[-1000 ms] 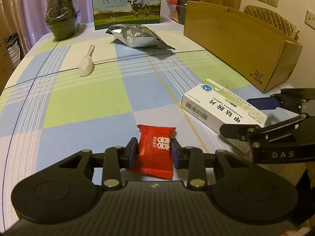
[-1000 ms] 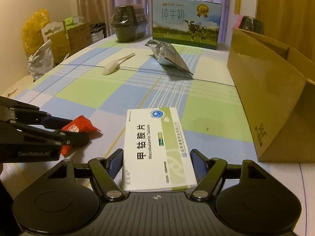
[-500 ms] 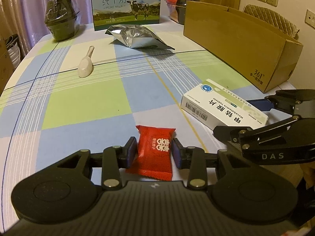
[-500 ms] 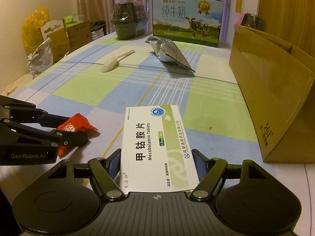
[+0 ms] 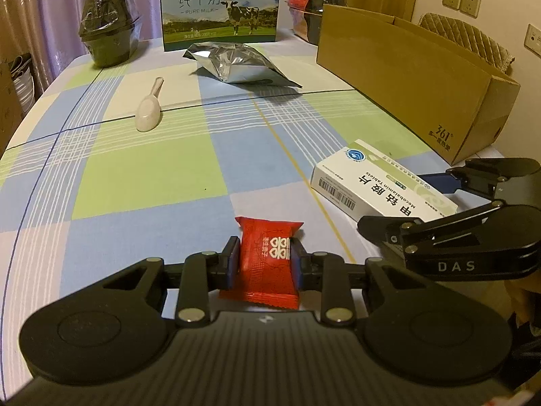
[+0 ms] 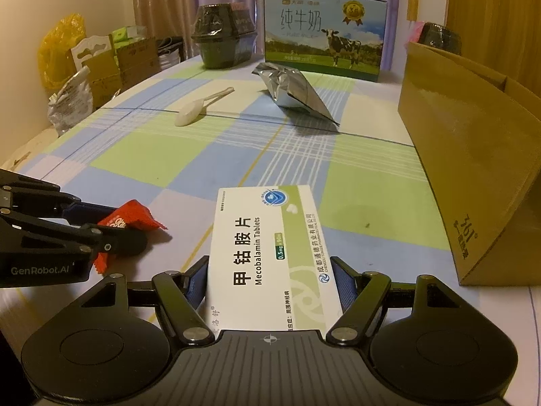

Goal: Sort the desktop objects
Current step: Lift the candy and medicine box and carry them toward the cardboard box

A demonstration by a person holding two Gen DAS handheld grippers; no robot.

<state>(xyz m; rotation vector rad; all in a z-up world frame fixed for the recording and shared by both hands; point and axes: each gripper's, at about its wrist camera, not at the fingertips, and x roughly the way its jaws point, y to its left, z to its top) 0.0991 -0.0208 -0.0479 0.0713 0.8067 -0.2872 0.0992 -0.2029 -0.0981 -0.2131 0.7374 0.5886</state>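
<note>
A red candy packet (image 5: 270, 237) lies on the checked tablecloth, and my left gripper (image 5: 265, 257) is shut on it, one pad pressed against each side. In the right wrist view the same packet (image 6: 135, 218) sticks out between the left gripper's fingers (image 6: 128, 225). A white and green tablet box (image 6: 267, 237) sits lengthwise in my right gripper (image 6: 270, 277), which is shut on its long sides. The left wrist view shows that box (image 5: 382, 182) low on the cloth with the right gripper (image 5: 394, 203) around its near end.
An open cardboard box (image 5: 405, 67) runs along the table's right side. Farther back lie a white spoon (image 5: 148, 115) and a silver foil bag (image 5: 236, 64). A milk carton (image 5: 219, 10) and two dark wrapped pots (image 5: 108, 40) stand at the far edge.
The left fingers have closed in against the red packet. The right gripper has shifted slightly, and the tablet box has stayed fixed between its fingers.
</note>
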